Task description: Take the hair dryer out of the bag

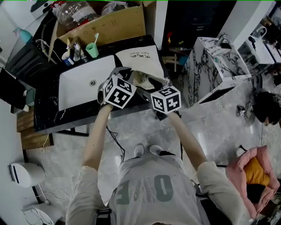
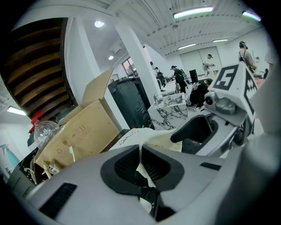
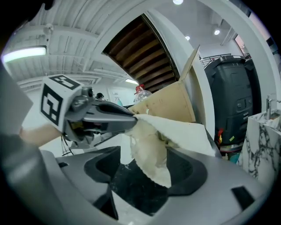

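Hair dryer: out of sight, and no view shows it (cloth and grippers cover the bag's mouth).
Bag (image 1: 139, 57): cream cloth with dark print on its far face. It lies on the black counter (image 1: 48, 116), just right of the white sink (image 1: 79, 85), and its near edge is lifted up at the grippers.
Left gripper (image 2: 140, 151): jaws together with a fold of the bag's cream cloth nipped between the pads, a tight pinch on the rim.
Right gripper (image 3: 145, 173): jaws standing wide apart. A flap of the bag's cloth hangs down between them and lies against one jaw, but nothing squeezes it.
The pair: side by side at the bag's near edge, marker cubes facing back toward the person. The right gripper view catches the left gripper's tip clamped on the cloth edge.
Behind the counter: an open cardboard box (image 1: 105, 27) with a clear plastic bottle (image 1: 72, 11) in it, and a green cup (image 1: 91, 50) holding a toothbrush by the sink's far edge.
Off to the right: a marble-patterned block (image 1: 215, 66) on the pale floor, and a pink bundle (image 1: 257, 173) lower down.
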A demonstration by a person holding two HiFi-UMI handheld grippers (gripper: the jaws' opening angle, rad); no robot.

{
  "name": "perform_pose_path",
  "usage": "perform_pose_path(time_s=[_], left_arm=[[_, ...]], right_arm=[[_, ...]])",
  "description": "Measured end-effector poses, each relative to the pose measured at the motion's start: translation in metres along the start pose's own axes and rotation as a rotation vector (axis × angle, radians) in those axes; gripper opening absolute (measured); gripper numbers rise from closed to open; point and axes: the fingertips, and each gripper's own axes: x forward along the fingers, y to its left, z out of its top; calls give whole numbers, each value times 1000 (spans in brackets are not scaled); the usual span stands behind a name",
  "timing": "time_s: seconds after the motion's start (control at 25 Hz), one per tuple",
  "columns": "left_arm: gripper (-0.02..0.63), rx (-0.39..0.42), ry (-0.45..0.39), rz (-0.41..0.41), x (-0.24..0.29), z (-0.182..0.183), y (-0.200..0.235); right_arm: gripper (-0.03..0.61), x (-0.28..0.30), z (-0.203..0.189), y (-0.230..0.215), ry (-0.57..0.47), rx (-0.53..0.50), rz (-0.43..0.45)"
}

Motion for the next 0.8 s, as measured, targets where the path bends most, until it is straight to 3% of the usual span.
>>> perform_pose_path(time_s=[0.44,0.8], left_arm=[[41,-68,-34,22,-4,4,9],[41,-67,-40,21,-6,5,13]], right_arm=[[320,66,-6,-55,139,-19,-120],[321,106,-2,-87,208,-24,-211]])
